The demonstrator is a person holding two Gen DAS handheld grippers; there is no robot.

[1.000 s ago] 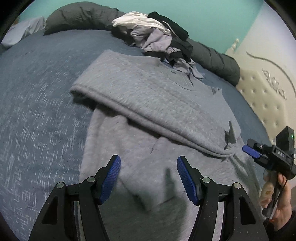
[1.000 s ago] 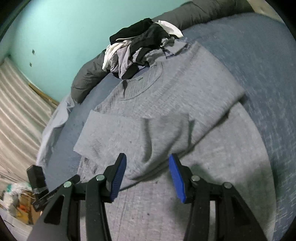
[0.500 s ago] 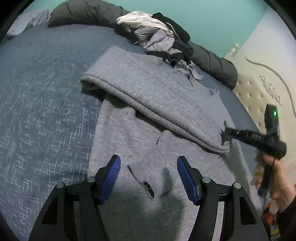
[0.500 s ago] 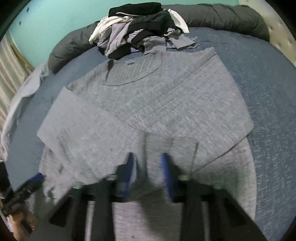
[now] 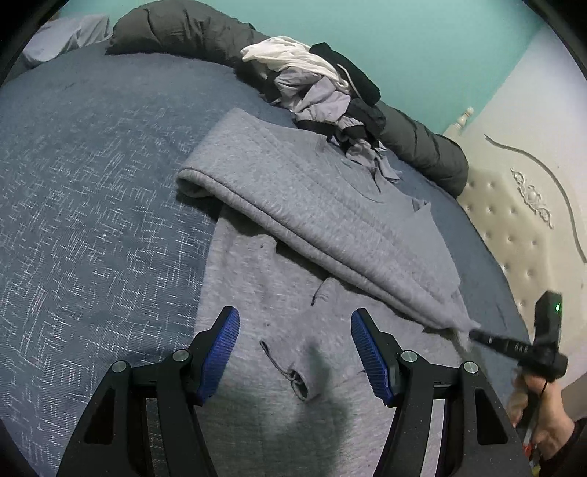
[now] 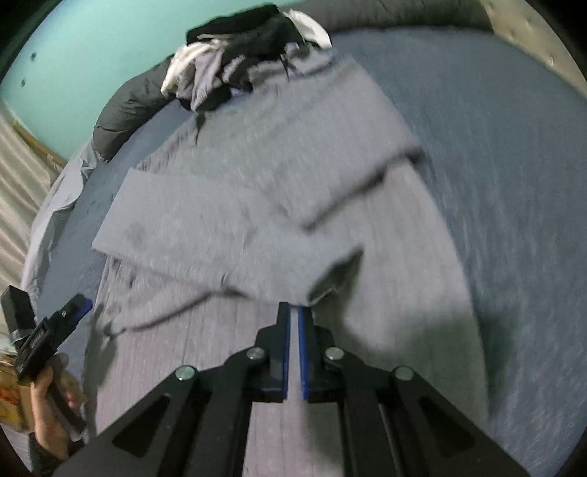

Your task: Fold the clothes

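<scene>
A: Where is the grey sweatshirt point(image 5: 315, 205) laid, and which edges are exposed?

B: It is spread on the bed point(image 5: 91, 190), partly folded. In the left wrist view a folded edge is seen running from about 10 o'clock down to 4 o'clock, with a sleeve cuff point(image 5: 301, 385) lying at 6 o'clock between the fingers of the left gripper point(image 5: 295, 352).

A: How are those fingers set?

B: They are held well apart above the cloth, and nothing is gripped. The right gripper point(image 6: 292, 315) is nearly closed, and the folded corner of the sweatshirt is pinched at its tips; in the left wrist view that corner is seen drawn to a point at 4 o'clock, at the right gripper's tip.

A: What open room is found?

B: Bare blue bedcover is seen from 7 to 11 o'clock in the left view, and from 1 to 4 o'clock in the right view, which is blurred.

A: And the surroundings?

B: A heap of clothes point(image 5: 323, 91) is piled at 12 o'clock against a dark rolled duvet point(image 5: 183, 33). A teal wall point(image 5: 422, 44) is seen behind, and a padded cream headboard point(image 5: 521, 227) at 3 o'clock.
</scene>
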